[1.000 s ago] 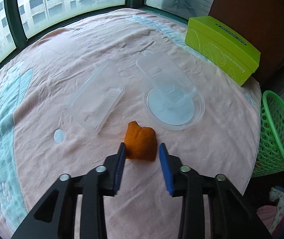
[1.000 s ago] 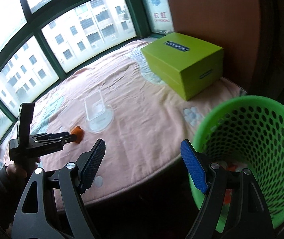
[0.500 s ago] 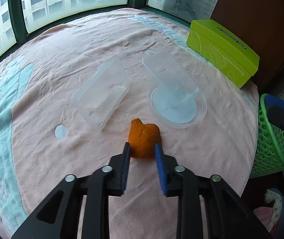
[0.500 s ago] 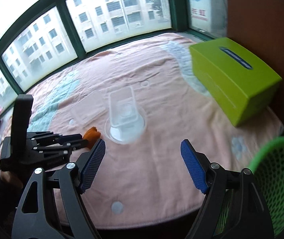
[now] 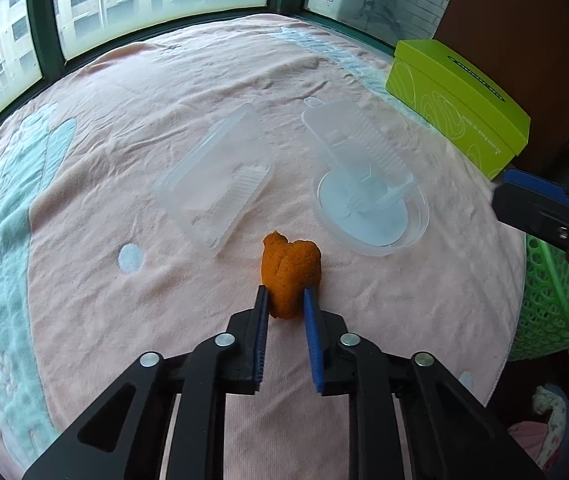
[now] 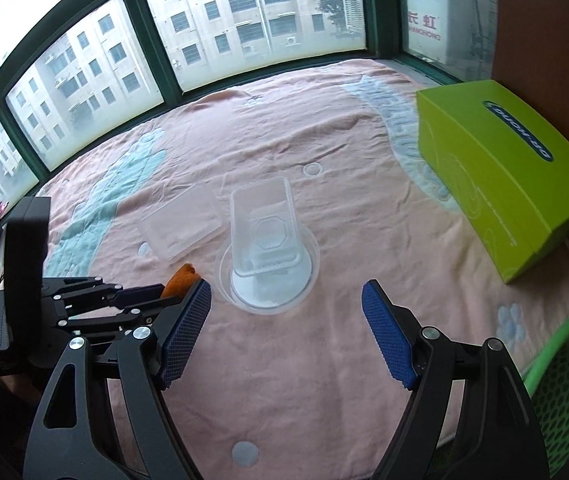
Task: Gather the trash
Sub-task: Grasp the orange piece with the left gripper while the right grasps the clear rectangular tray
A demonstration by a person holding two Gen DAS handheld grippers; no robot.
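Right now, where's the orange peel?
Left wrist view: orange peel lies on the pink cloth, its near end between the left tool's pads, just short of the round clear lid.

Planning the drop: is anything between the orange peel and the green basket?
Nothing visible blocks it. The orange peel sits between the left gripper pads, whose jaws have just been closing; only bare cloth runs to the green basket. The clear containers lie farther back.

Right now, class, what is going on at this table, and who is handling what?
A person holding two grippers is clearing trash from a pink cloth. The left gripper has just been closing on an orange peel, which sits between its pads. The right gripper is open and empty, near two clear plastic trays and a green basket.
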